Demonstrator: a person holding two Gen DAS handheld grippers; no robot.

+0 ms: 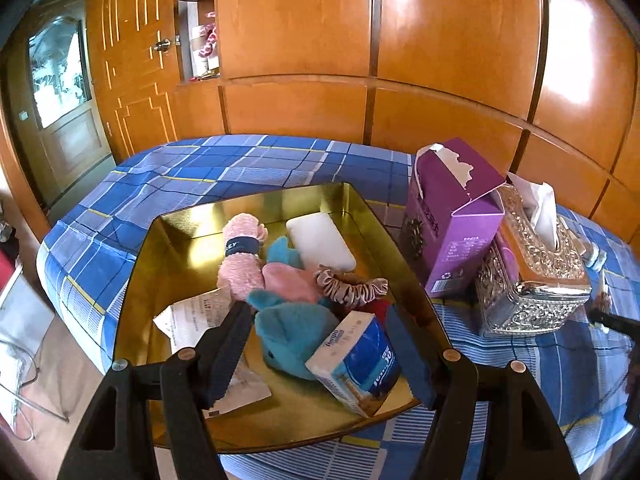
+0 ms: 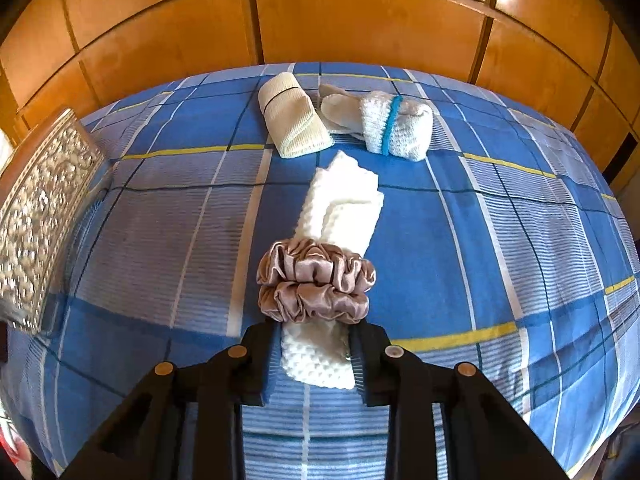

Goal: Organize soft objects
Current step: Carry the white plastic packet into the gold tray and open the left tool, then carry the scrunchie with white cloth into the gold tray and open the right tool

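In the left wrist view a gold tin tray (image 1: 188, 216) holds a pink plush (image 1: 240, 256), a blue plush dolphin (image 1: 292, 332), a white pad (image 1: 320, 244), a mauve scrunchie (image 1: 352, 286) and a tissue pack (image 1: 356, 364). My left gripper (image 1: 320, 344) is open above the tray's near side, around the dolphin and tissue pack. In the right wrist view my right gripper (image 2: 316, 354) is shut on a white knitted cloth roll (image 2: 344, 204) banded by a mauve scrunchie (image 2: 316, 286), over the blue plaid bed (image 2: 500, 240).
A cream rolled cloth (image 2: 294, 122) and a white roll with a blue band (image 2: 394, 126) lie further back on the bed. A purple box (image 1: 452, 216) and a silver tissue box (image 1: 532, 276) stand right of the tray. Wooden panels are behind.
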